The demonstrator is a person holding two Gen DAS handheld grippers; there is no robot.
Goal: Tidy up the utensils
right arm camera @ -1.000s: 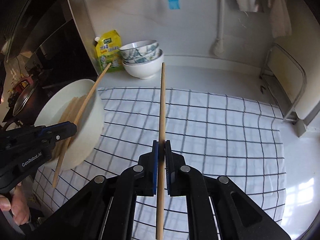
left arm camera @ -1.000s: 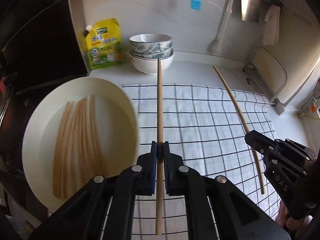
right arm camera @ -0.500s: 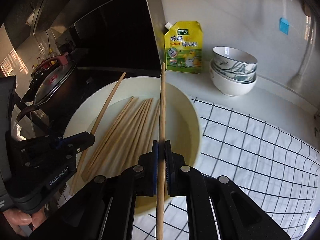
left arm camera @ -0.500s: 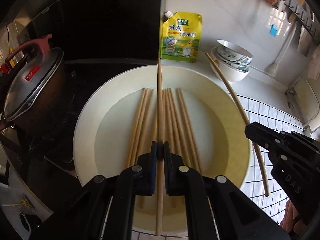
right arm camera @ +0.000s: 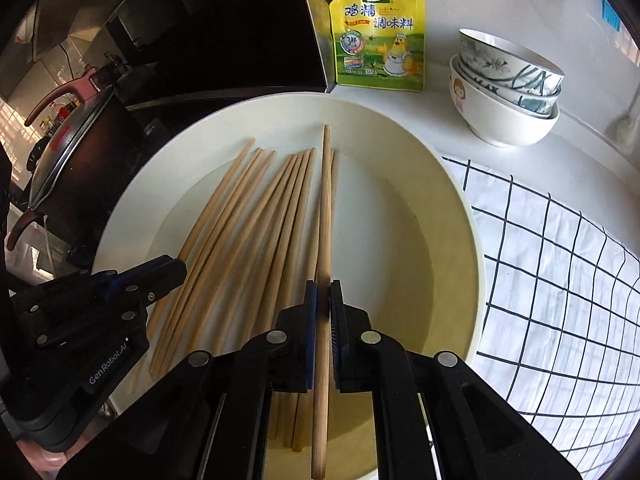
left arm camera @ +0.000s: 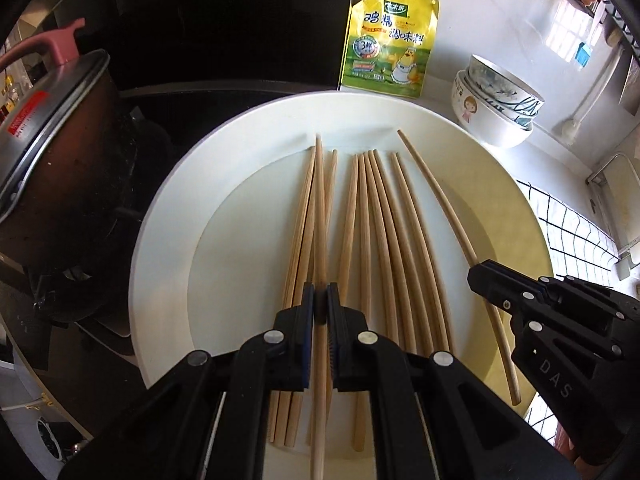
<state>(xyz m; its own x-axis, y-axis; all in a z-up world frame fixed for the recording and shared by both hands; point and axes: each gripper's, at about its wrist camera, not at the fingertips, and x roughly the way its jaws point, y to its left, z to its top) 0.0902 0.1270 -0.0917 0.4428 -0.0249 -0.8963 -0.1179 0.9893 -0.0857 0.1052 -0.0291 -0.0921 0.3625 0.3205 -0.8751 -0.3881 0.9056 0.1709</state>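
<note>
Nearly done: each claw, left (left arm camera: 319, 306) and right (right arm camera: 323, 306), grips one chopstick (left arm camera: 319, 216) (right arm camera: 325, 216) above the plate (left arm camera: 168, 216), where the rest lie; none shows on the cloth (right arm camera: 560, 264).

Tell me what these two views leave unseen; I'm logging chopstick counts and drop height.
- Near ends of the loose chopsticks on the plate: left wrist view, behind the left gripper.
- Right gripper's chopstick: touching the plate or above it, unclear.
- Pot: cut off by the edge.
</note>
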